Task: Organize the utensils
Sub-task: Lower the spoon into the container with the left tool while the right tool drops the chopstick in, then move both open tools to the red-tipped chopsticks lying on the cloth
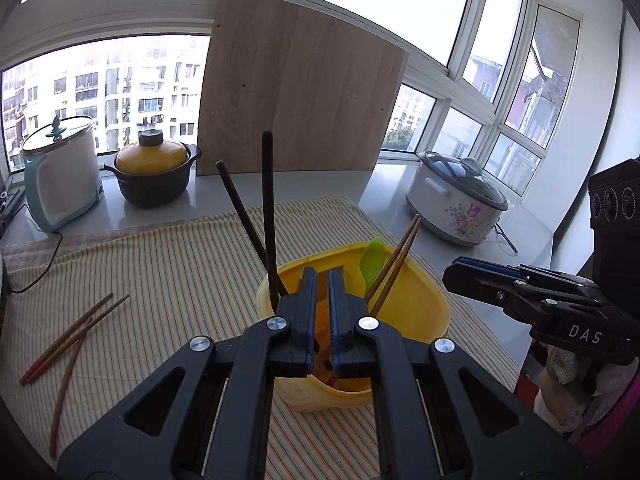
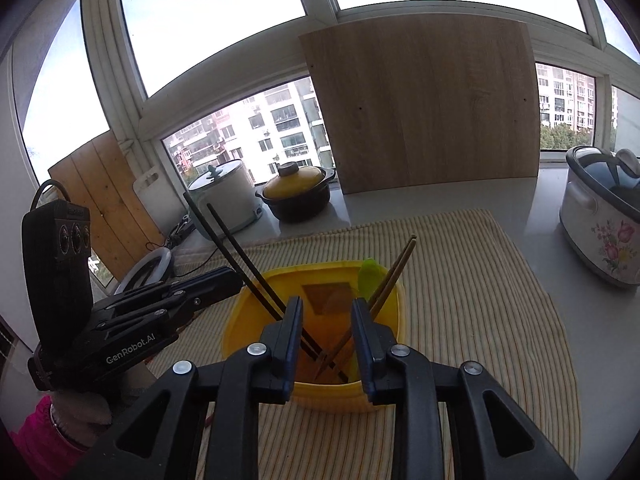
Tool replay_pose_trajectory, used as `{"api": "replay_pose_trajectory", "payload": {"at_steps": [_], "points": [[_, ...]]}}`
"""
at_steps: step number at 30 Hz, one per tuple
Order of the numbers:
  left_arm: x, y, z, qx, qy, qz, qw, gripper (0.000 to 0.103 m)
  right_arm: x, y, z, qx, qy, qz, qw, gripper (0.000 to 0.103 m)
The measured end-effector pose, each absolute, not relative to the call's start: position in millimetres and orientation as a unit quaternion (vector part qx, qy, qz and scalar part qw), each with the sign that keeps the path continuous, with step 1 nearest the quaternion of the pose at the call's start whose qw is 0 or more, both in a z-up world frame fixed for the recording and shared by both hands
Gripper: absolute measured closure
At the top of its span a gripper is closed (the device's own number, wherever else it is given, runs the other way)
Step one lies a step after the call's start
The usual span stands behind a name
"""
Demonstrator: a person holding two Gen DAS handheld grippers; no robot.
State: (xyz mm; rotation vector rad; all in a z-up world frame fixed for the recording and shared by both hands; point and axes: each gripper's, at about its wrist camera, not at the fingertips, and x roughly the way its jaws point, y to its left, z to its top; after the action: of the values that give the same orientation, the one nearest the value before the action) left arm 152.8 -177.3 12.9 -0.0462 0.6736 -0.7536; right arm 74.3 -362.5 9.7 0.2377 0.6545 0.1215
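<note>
A pale grey surface (image 1: 384,188) runs under a bay of windows looking onto apartment blocks. A striped cloth (image 1: 168,272) covers its near part, and a wooden board (image 1: 300,96) leans upright against the glass at the far side. Far left stand a white cooker with a lid (image 1: 60,172) and a dark pot with a yellow lid (image 1: 154,172); far right sits a flowered rice cooker (image 1: 456,200).

The yellow container (image 2: 316,394) stands on the cloth, holding black chopsticks (image 2: 236,252) leaning left, brown chopsticks (image 2: 394,272) leaning right and a green utensil (image 2: 370,276).

The left gripper (image 1: 322,280) has its jaws closed with nothing between them, poised over the container's near rim. The right gripper (image 2: 326,308) has its jaws apart at a narrow gap above the container; they clasp nothing.

Only the left wrist view shows loose brown chopsticks (image 1: 68,340) lying on the cloth at near left. Only the right wrist view shows a second wooden board (image 2: 104,200) and a white ring (image 2: 144,272) at far left.
</note>
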Motion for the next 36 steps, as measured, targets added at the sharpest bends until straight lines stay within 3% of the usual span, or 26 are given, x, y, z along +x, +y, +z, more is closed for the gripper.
{"api": "replay_pose_trajectory", "payload": {"at_steps": [18, 21, 24, 36], "points": [[163, -23, -7, -0.007, 0.346, -0.257, 0.902, 0.100, 67, -279, 5, 0.090, 0.337, 0.142, 0.926, 0.075], [168, 4, -17, -0.009, 0.362, -0.242, 0.900, 0.098, 71, -260, -7, 0.085, 0.352, 0.157, 0.919, 0.075], [172, 27, -30, -0.009, 0.376, -0.229, 0.898, 0.089, 76, -241, -20, 0.082, 0.370, 0.169, 0.910, 0.075], [222, 66, -70, -0.012, 0.463, -0.213, 0.860, 0.089, 75, -204, -55, 0.068, 0.416, 0.184, 0.888, 0.075]]}}
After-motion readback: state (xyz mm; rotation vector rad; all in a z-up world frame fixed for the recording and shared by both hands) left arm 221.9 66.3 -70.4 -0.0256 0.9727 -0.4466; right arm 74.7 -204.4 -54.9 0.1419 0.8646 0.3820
